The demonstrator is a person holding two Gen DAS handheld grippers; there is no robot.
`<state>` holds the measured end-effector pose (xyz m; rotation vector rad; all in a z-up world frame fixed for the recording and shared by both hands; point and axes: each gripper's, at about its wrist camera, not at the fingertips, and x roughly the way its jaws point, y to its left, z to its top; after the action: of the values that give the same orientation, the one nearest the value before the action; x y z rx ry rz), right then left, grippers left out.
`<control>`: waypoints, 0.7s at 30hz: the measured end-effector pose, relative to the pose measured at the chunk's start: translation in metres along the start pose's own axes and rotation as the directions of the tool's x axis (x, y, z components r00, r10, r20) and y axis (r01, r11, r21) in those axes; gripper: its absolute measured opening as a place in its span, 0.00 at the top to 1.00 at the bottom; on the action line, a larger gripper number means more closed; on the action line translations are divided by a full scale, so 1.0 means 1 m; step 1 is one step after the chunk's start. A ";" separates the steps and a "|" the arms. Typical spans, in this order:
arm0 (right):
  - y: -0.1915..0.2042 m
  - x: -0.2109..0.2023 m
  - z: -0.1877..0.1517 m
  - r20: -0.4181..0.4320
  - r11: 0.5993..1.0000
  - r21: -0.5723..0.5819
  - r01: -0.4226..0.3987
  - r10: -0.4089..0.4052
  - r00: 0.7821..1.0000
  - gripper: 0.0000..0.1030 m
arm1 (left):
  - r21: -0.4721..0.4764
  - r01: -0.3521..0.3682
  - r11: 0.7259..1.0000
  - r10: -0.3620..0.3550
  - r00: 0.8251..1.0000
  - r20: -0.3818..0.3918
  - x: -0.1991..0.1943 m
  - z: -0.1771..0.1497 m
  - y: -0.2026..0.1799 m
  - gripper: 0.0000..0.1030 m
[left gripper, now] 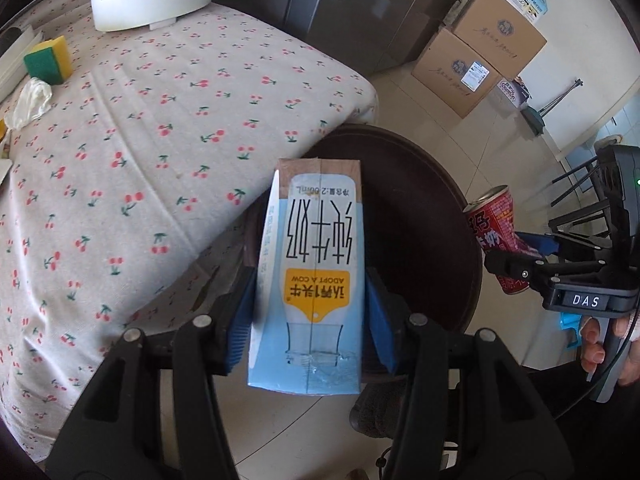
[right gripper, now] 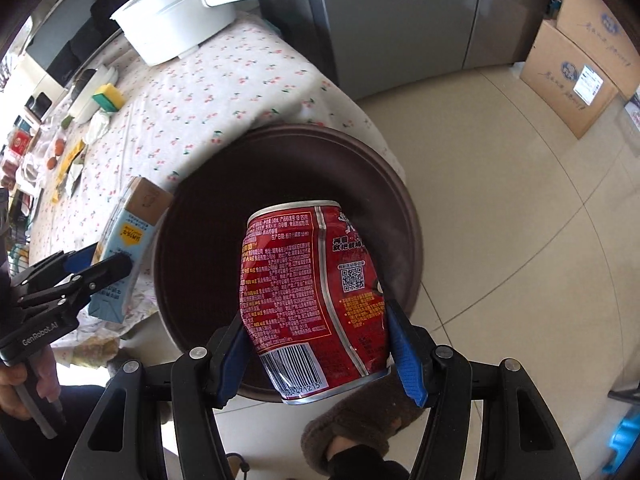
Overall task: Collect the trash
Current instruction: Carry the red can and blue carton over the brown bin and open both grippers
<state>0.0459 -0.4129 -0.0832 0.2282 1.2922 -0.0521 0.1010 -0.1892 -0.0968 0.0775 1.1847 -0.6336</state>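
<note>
Trash bin, round, dark and seemingly empty, stands off the table's corner. Left gripper pinches a milk carton and right gripper a dented red can above it; neither dropped yet, scraps remain along the table's far edge.

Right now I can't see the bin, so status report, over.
Left gripper shut on milk carton. Right gripper shut on dented red can. Both above the brown bin; nothing blocking.

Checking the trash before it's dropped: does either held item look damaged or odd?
Yes: the red can in the right gripper is dented and squashed out of round. The milk carton in the left gripper looks intact.
</note>
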 end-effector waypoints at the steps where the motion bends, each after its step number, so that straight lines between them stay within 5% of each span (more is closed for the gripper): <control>1: -0.003 0.000 -0.001 -0.001 1.000 0.003 0.002 -0.002 1.000 0.38 | 0.007 -0.012 1.000 0.012 1.000 0.003 0.002 0.001 -0.002 0.45; 4: -0.009 -0.001 -0.004 -0.003 1.000 0.007 0.006 -0.006 1.000 0.38 | 0.021 -0.090 0.996 0.090 0.995 0.032 0.000 0.004 -0.005 0.15; 8: -0.011 0.000 -0.003 -0.010 1.000 0.006 0.011 -0.011 1.000 0.38 | -0.001 -0.159 0.987 0.159 0.986 0.046 -0.005 0.005 0.008 0.14; 21: 0.020 0.009 0.003 -0.027 0.998 -0.068 0.006 -0.008 1.000 0.43 | -0.154 -0.181 0.971 0.190 0.980 0.049 -0.040 -0.013 0.063 0.14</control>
<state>0.0546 -0.3933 -0.0888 0.1669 1.3197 -0.0112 0.1122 -0.1161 -0.0837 0.0407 1.1441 -0.3791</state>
